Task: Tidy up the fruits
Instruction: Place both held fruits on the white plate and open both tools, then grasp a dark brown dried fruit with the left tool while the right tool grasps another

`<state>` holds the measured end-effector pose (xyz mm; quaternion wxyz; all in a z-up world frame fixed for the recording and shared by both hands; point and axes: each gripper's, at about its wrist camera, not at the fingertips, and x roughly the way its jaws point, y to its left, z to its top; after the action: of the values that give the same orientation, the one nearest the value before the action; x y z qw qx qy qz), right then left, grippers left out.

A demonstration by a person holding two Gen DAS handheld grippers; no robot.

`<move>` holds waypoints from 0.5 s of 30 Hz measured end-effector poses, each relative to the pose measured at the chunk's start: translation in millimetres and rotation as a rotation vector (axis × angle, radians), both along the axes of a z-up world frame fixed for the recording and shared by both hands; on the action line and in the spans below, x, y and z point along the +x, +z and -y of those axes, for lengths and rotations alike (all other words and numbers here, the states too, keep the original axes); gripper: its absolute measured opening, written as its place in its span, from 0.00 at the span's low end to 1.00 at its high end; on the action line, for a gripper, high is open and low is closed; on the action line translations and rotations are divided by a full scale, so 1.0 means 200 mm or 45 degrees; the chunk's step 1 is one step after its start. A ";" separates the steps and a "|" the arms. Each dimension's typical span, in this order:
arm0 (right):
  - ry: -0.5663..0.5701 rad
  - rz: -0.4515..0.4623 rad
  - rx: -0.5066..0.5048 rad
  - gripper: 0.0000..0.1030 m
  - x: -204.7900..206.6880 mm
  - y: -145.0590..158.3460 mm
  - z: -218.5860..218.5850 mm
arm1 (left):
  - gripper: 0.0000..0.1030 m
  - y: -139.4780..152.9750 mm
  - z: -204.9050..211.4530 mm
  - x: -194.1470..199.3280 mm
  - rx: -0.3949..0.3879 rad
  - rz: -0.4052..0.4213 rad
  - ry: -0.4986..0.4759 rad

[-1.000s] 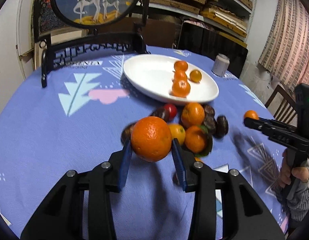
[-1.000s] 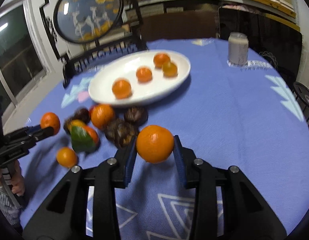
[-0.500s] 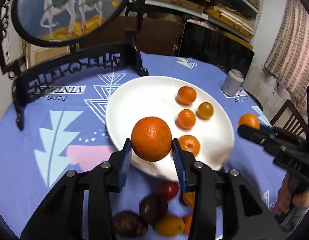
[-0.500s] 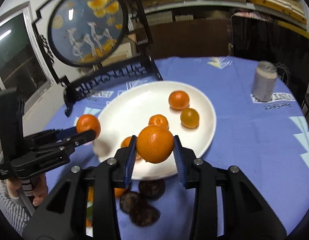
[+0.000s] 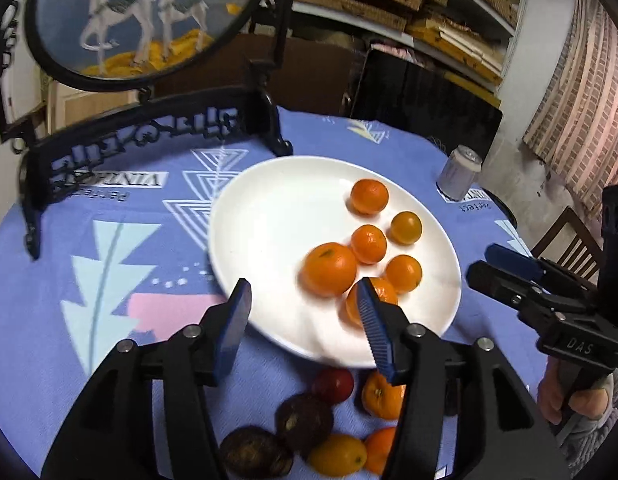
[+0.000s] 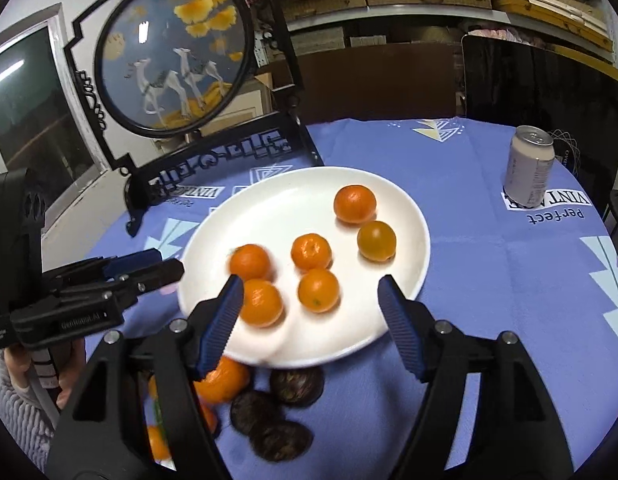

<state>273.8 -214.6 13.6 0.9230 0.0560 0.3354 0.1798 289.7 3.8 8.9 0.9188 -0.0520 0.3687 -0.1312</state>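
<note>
Both sets of jaws just spread, empty over plate [image 5: 269, 216]; loose fruit pile [image 5: 333, 420] below near rim, under left gripper [image 5: 305, 316].

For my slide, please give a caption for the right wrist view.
Open right gripper above a white plate holding six orange fruits.

Left view: looks forward and down along the left tongs [image 5: 305, 312], close over the near rim of the white plate [image 5: 269, 208].
Right view: same downward slant along the right tongs [image 6: 311, 312], from the plate's other side.
Shared: plate, table [image 6: 489, 280], round deer screen [image 6: 169, 56], can [image 6: 529, 172]; each view catches the other tongs.
</note>
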 end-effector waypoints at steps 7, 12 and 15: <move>0.016 0.011 0.027 0.76 -0.21 0.01 0.02 | 0.54 -0.05 -0.15 -0.23 -0.012 0.005 0.086; 0.018 -0.026 0.057 0.77 -0.34 -0.06 0.07 | 0.54 -0.11 -0.20 -0.40 0.043 0.001 0.105; 0.012 -0.047 0.056 0.79 -0.40 -0.10 0.09 | 0.62 -0.14 -0.22 -0.47 0.066 0.000 0.088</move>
<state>194.0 -232.1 -6.3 0.9144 0.0779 0.3487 0.1904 196.6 47.5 -18.9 0.9238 -0.0409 0.3701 -0.0896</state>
